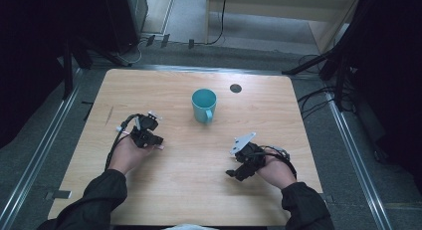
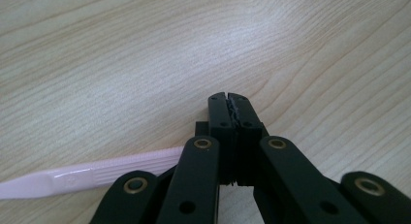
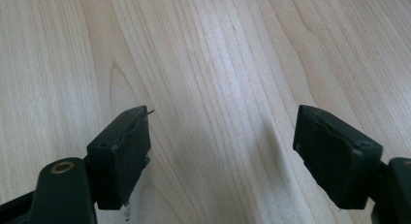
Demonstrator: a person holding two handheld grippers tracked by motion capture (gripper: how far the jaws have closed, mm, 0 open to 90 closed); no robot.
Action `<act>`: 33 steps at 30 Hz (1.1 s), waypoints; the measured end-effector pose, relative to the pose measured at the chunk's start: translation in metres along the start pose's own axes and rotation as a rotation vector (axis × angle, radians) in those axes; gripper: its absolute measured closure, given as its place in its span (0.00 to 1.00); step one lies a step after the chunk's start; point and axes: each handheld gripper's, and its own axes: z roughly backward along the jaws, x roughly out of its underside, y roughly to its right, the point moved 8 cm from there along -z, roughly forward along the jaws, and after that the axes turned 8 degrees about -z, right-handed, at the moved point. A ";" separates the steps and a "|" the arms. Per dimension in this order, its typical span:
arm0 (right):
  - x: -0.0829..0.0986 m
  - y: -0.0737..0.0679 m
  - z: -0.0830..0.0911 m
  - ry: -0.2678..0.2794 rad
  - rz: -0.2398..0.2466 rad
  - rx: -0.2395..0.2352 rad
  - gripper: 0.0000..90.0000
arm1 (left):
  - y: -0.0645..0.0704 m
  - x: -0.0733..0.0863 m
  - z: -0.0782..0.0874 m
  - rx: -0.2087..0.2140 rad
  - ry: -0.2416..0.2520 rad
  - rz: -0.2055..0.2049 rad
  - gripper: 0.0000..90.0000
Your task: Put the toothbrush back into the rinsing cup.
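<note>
The left gripper [image 1: 153, 139], jaws pressed together, appeared to pinch one pale pink stick [image 2: 92, 170] low over the desk [image 1: 164, 190]. One teal mug [image 1: 204, 104] stood upright mid-desk, well apart. The right gripper [image 1: 234, 172] gaped wide and empty; carrying the stick to the mug likely came next.

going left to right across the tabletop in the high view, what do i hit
left gripper with a pink stick-like piece at its jaws → teal mug → dark round spot on the table → right gripper... the spot and right gripper nearly tie.
</note>
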 end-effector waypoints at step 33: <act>-0.017 -0.001 -0.009 -0.010 0.043 -0.034 0.24 | -0.010 0.032 0.013 -0.011 -0.042 0.062 0.99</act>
